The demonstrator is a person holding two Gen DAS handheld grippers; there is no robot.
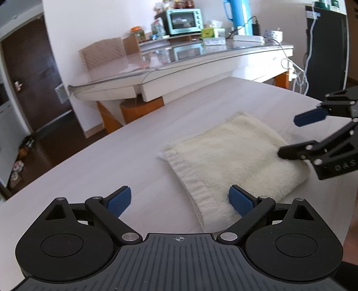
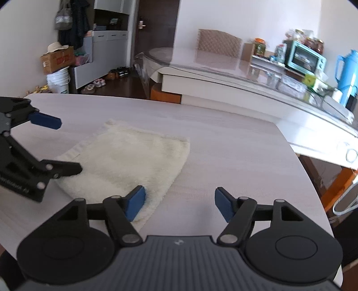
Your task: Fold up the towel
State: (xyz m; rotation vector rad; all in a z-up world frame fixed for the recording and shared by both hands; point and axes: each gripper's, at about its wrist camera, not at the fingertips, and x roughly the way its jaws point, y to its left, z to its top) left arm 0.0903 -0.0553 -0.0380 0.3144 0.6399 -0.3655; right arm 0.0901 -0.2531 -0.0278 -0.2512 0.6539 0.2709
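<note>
One towel (image 1: 232, 161) lay on the pale wooden table (image 1: 111, 161), folded into a thick cream pad of several layers. Two grippers hovered at its near end, one to each side. In the left wrist view the towel's long axis ran from the ribbed hem at the near left toward the far right corner, with the hemmed short edge facing the left gripper (image 1: 180, 200). In the right wrist view the same pad stretched away to the left, its rounded fold on the near side.

The left gripper's jaws stood wide apart, with nothing clamped; its right blue pad (image 1: 240, 200) overlapped the towel's near corner, though whether it touched the cloth could not be told from this angle. The right gripper (image 2: 179, 203) was also spread, holding nothing, its left pad (image 2: 135, 202) above the towel's near edge and the other over bare table.

Behind stood a second, glass-topped table (image 1: 201, 58) carrying one teal toaster oven (image 1: 184, 20) and one blue jug (image 1: 238, 15).
</note>
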